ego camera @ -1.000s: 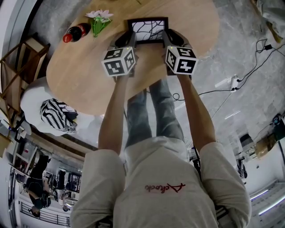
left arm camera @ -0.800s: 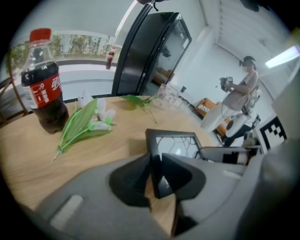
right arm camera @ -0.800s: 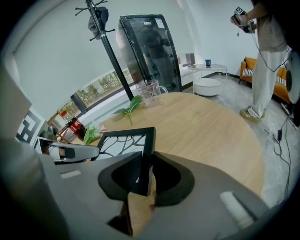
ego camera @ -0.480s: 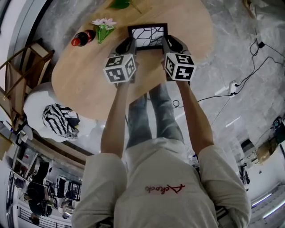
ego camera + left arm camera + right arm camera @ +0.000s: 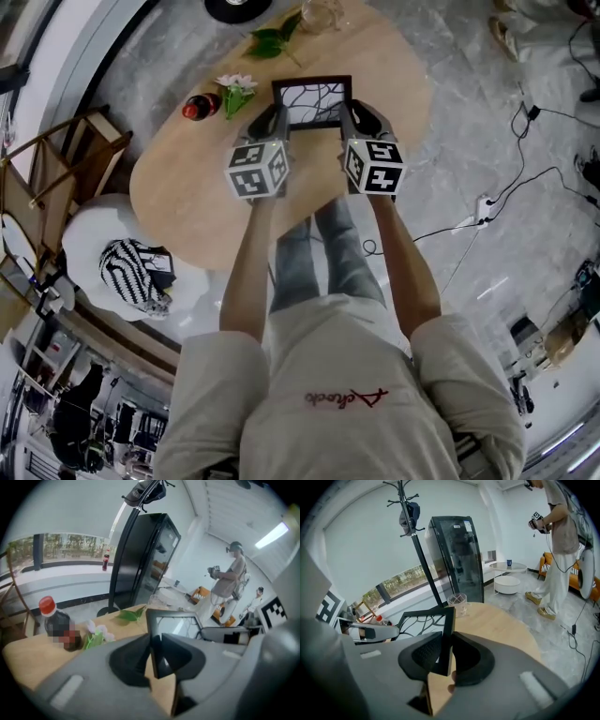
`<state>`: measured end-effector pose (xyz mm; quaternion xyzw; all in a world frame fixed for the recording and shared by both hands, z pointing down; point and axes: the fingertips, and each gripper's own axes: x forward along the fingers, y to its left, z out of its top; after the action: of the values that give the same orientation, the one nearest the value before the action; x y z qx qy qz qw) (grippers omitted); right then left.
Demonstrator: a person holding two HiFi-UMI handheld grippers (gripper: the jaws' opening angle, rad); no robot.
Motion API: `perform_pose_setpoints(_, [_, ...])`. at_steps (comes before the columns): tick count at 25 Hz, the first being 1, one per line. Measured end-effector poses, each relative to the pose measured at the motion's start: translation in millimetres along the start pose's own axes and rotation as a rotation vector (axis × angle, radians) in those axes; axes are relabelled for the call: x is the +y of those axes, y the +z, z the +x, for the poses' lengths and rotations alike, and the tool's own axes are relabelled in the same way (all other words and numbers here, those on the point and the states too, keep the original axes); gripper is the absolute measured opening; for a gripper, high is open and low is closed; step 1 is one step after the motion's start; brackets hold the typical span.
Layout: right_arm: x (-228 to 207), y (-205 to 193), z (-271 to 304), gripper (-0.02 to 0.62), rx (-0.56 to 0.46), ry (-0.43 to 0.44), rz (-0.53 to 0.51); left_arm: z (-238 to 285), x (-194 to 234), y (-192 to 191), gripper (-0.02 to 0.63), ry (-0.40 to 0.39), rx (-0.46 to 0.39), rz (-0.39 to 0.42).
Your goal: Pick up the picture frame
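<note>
- Left gripper (image 5: 152, 654): jaws closed on the left side bar of the picture frame (image 5: 172, 615). Nothing else is between them.
- Right gripper (image 5: 447, 656): jaws clamped on the frame's right side bar. The bar sits squarely between the ribbed pads.
- Picture frame, head view (image 5: 312, 101): spans the two grippers and tilts back, above the far half of the table (image 5: 187, 183). Its lower edge appears clear of the wood.
- Step, judged: the lift. Both grips are made, so the pick-up looks all but complete.
- Next move calls for an even raise with both hands. Spacing must hold, or the frame may twist or slip from a pad.
- Surface: oval wooden top. The cola bottle (image 5: 199, 106) and flower (image 5: 234, 89) lie left of the frame, with the leaf sprig (image 5: 272, 42) and glass (image 5: 319, 11) at the far end. None touches the frame.
- Room: grey marble floor with a cable (image 5: 525, 173) at right and a white chair (image 5: 89, 234) with a striped cushion at left. Beyond are a black fridge (image 5: 145, 559), a coat stand (image 5: 410, 517) and another person (image 5: 560, 536).
</note>
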<state>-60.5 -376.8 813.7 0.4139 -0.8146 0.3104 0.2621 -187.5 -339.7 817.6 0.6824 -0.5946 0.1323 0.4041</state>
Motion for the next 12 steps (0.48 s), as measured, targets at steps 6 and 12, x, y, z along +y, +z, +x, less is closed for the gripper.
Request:
perform_pose_setpoints(6, [17,47,-37,0.077,-0.062,-0.007,-0.031,-35,-21,45,0.075,-0.009,-0.060,0.028])
perform_pose_setpoints(12, [34,90,-79,0.075,-0.111,-0.014,-0.052,-75,-46,85,0.075,-0.017,-0.108,0.045])
